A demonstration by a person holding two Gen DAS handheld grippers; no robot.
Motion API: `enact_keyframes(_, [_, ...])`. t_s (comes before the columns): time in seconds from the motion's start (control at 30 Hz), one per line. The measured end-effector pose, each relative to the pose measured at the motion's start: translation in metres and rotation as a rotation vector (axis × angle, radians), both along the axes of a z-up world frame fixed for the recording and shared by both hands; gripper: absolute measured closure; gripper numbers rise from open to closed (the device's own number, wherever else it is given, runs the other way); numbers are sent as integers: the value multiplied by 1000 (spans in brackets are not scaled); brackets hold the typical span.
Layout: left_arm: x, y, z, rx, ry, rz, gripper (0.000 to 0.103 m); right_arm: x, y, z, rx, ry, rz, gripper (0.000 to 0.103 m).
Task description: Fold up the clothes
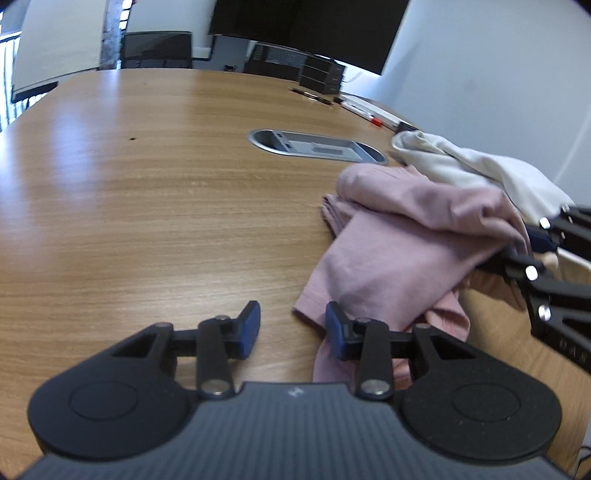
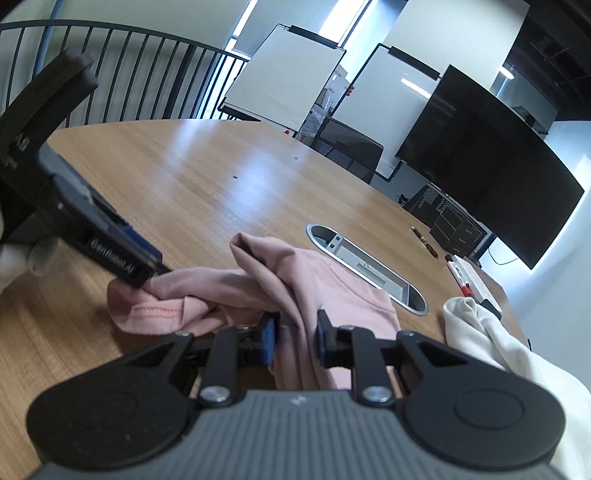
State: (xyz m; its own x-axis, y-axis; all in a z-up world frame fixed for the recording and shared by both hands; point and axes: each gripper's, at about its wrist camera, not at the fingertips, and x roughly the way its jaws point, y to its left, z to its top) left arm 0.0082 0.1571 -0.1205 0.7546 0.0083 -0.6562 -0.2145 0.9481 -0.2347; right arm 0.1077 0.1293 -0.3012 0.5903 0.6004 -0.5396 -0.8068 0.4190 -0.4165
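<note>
The cream garment runs off the frame edge behind the right tool.

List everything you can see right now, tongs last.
table: one, wood, under everything
pink garment: one, pink, crumpled on the table
white garment: one, off-white, heaped beside the pink one
cable hatch: one, grey, set in the table
pen: one, dark, beyond the hatch
marker: one, red cap, near the pen
boxes: one stack, black, below the screen
screen: one, black, on the wall
whiteboards: two, white, behind the table
chairs: two, black, far side
left tongs: open, at the pink hem
right tongs: closed on a pink fold
</note>
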Motion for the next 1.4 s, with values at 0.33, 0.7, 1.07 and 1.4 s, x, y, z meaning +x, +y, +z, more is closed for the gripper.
enact_keyframes(0.33, [2,-33,-6,75,-39,-161,76,19,0,33,82,89,27,80])
enact_keyframes(0.7, [-7,-59,1,126,-193,-188,76,-6,-3,69,140,144,207,81])
enact_keyframes(1.07, [-12,-64,6,239,-334,40,74,-46,-8,96,185,2,381,81])
enact_keyframes(1.4, [4,-58,-12,315,18,-66,54,-37,-28,61,144,134,407,61])
